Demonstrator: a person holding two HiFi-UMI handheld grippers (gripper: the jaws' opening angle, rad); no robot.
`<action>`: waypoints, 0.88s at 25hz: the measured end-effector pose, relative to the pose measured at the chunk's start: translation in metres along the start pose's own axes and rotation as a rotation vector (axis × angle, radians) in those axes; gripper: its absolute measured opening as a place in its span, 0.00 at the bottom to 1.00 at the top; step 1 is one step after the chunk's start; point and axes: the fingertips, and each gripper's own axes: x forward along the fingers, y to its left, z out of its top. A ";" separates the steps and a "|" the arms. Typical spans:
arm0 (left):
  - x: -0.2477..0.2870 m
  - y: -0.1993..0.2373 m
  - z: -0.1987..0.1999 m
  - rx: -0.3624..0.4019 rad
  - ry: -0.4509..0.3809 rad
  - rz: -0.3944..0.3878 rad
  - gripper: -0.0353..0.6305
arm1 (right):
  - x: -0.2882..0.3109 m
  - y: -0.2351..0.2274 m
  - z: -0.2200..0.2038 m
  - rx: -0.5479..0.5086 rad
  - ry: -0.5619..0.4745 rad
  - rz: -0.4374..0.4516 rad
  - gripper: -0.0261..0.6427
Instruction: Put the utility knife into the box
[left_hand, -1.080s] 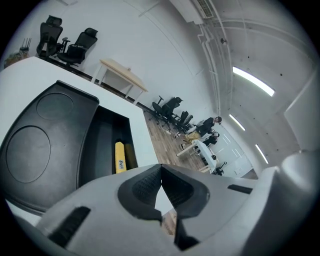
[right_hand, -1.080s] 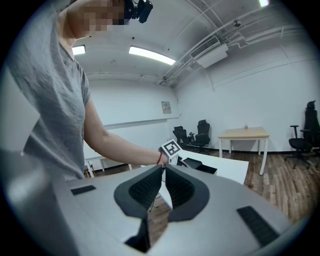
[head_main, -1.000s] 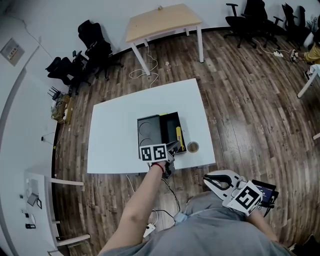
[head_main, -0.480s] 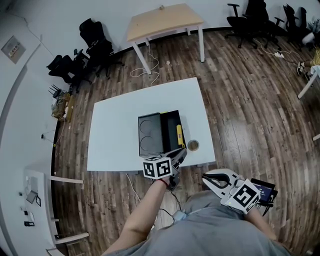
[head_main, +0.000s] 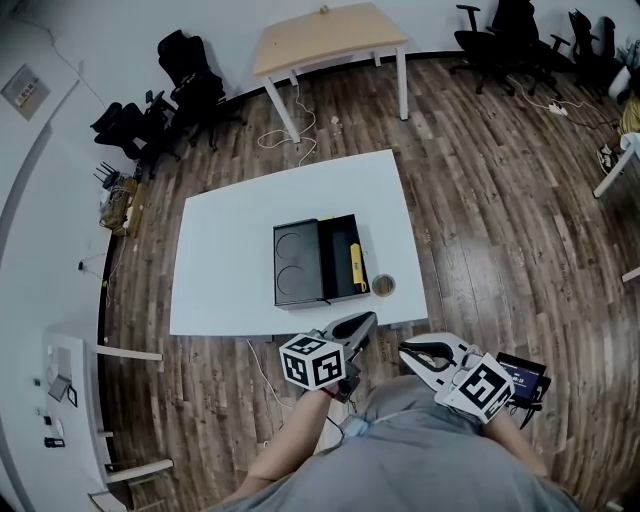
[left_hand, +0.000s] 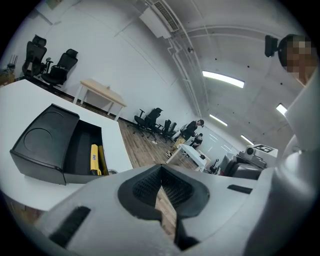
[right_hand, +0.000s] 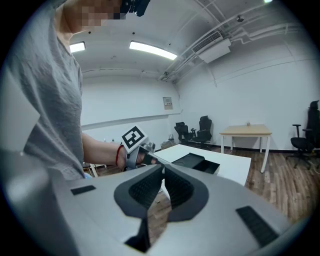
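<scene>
You are holding the left gripper (head_main: 362, 321) and right gripper (head_main: 405, 350) with jaws closed, empty; the utility knife (head_main: 356, 266) is lying inside the box (head_main: 337, 258), so placement appears complete.

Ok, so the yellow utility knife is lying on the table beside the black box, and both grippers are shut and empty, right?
Not quite: the yellow utility knife lies inside the black box, in its open compartment, not beside it, as the head view shows. The rest holds: left gripper and right gripper are both shut and empty.
</scene>
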 end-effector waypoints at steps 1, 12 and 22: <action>-0.002 -0.004 -0.002 0.002 -0.002 -0.004 0.08 | 0.000 -0.001 0.000 -0.003 -0.002 -0.005 0.09; -0.014 -0.042 -0.018 0.004 -0.003 -0.071 0.08 | 0.001 -0.004 0.004 -0.024 -0.008 -0.020 0.08; -0.029 -0.072 -0.014 0.107 -0.036 -0.122 0.08 | 0.005 -0.002 -0.005 -0.009 0.026 0.008 0.09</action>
